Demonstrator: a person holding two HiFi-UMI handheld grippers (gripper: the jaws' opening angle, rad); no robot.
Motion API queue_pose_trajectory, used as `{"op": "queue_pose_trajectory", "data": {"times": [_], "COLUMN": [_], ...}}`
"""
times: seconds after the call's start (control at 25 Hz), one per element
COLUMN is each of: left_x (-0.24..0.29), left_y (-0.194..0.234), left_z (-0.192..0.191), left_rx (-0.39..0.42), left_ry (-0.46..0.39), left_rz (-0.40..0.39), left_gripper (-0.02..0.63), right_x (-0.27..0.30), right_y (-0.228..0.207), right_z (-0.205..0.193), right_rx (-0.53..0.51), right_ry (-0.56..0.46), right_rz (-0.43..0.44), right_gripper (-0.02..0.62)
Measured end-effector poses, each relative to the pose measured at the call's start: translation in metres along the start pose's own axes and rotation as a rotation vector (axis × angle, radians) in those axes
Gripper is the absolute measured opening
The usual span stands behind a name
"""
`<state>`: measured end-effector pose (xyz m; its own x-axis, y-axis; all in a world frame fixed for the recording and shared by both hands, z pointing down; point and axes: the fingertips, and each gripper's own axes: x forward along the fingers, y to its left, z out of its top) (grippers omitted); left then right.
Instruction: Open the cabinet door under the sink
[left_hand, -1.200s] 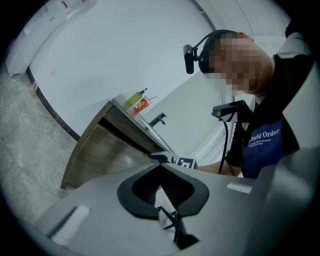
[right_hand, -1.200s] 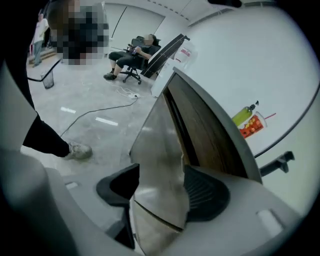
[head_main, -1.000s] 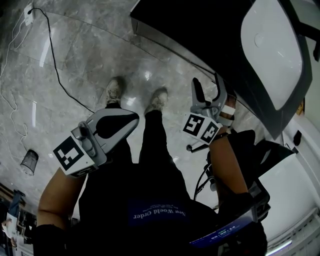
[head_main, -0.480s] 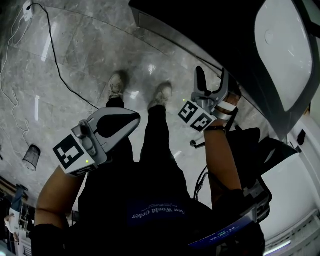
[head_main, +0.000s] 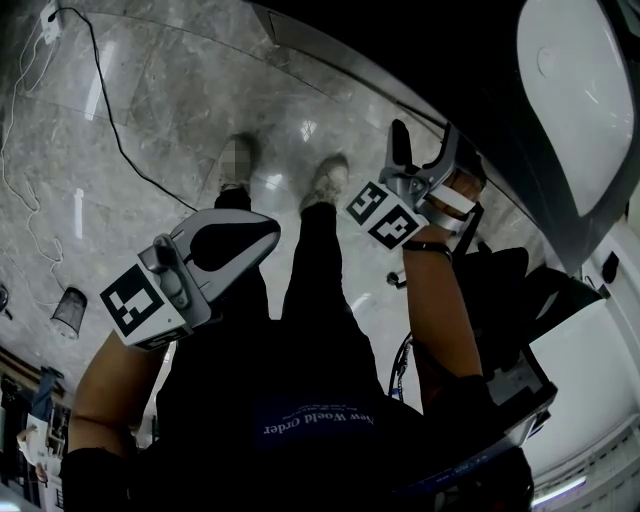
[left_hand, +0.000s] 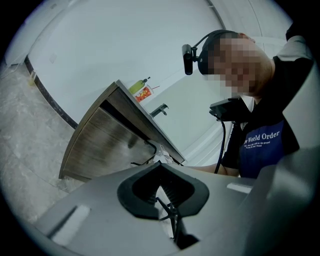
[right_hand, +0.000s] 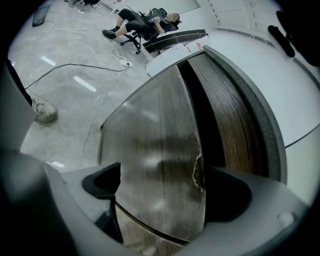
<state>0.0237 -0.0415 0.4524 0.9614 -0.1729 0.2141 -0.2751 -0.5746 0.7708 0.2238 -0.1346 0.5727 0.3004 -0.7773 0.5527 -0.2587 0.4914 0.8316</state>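
Observation:
The wood-grain cabinet door (right_hand: 155, 150) under the white sink (head_main: 580, 90) stands ajar, with a dark gap (right_hand: 207, 115) between it and the cabinet body. My right gripper (right_hand: 162, 190) straddles the door's chipped free edge (right_hand: 198, 172). Its jaws are opening, with one pad in front of the door face and the other in the gap, and neither presses on the door. In the head view the right gripper (head_main: 425, 150) sits against the dark cabinet front. My left gripper (head_main: 235, 238) hangs shut and empty by the person's leg. From the left gripper (left_hand: 162, 187) view, the cabinet (left_hand: 105, 145) lies ahead.
A black cable (head_main: 110, 130) snakes across the marble floor, and a small bin (head_main: 68, 312) stands at the left. The person's shoes (head_main: 325, 180) are close to the cabinet. A tap (left_hand: 159, 110) and a bottle (left_hand: 137, 86) stand on the counter. An office chair (right_hand: 142, 30) stands far off.
The right gripper's jaws have spread wider around the door edge, and the hand has sunk and tilted slightly. The left gripper has stayed where it was.

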Motion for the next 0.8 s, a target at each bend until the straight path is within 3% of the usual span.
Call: {"op": "queue_pose_trajectory", "data": {"times": [0.16, 0.28, 0.4, 0.6, 0.8], "left_x": [0.002, 0.001, 0.002, 0.001, -0.007], "left_y": [-0.005, -0.013, -0.020, -0.027, -0.027], "left_z": [0.005, 0.005, 0.015, 0.021, 0.010], "left_rx": [0.025, 0.019, 0.016, 0.015, 0.015], "left_ry": [-0.023, -0.021, -0.078, -0.124, -0.095], "left_rz": [-0.001, -0.015, -0.028, -0.045, -0.033], "left_gripper": [0.003, 0.003, 0.003, 0.003, 0.003], "right_x": [-0.014, -0.032, -0.051, -0.085, -0.097], "right_y": [0.004, 0.007, 0.009, 0.005, 0.013], "right_z": [0.001, 0.002, 0.005, 0.011, 0.018], "right_rx": [0.018, 0.033, 0.054, 0.159, 0.328], "right_ry": [-0.020, -0.034, -0.065, -0.096, -0.100], "right_rz": [0.137, 0.324, 0.541, 0.841, 1.002], "right_gripper": [0.515, 0.509, 0.496, 0.370, 0.275]}}
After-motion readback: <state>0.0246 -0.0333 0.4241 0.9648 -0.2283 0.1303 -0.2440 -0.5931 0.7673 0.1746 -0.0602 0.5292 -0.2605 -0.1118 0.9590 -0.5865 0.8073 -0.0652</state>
